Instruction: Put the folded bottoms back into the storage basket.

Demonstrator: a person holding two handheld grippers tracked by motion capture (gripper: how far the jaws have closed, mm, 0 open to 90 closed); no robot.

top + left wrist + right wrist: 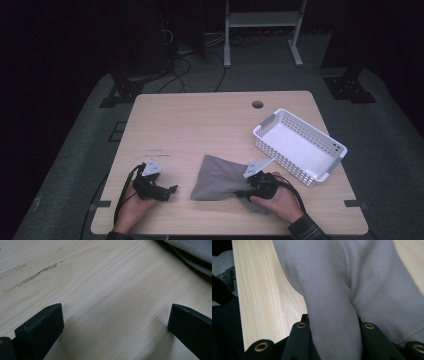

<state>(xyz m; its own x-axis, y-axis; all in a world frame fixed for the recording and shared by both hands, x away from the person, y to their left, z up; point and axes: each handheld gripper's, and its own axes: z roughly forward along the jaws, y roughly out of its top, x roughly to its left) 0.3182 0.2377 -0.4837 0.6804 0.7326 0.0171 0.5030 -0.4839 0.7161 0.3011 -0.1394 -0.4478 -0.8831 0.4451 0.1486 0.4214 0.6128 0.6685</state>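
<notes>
Jaws of right gripper (334, 340) pinching a fold of one grey woven cloth (218, 177); left gripper (159, 189) gaping wide, empty, beside one white slatted plastic basket (299, 145).

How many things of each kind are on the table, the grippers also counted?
Cloth: 1, grey
Basket: 1, white
Grippers: 2, the left gripper and the right gripper
Total: 4
</notes>
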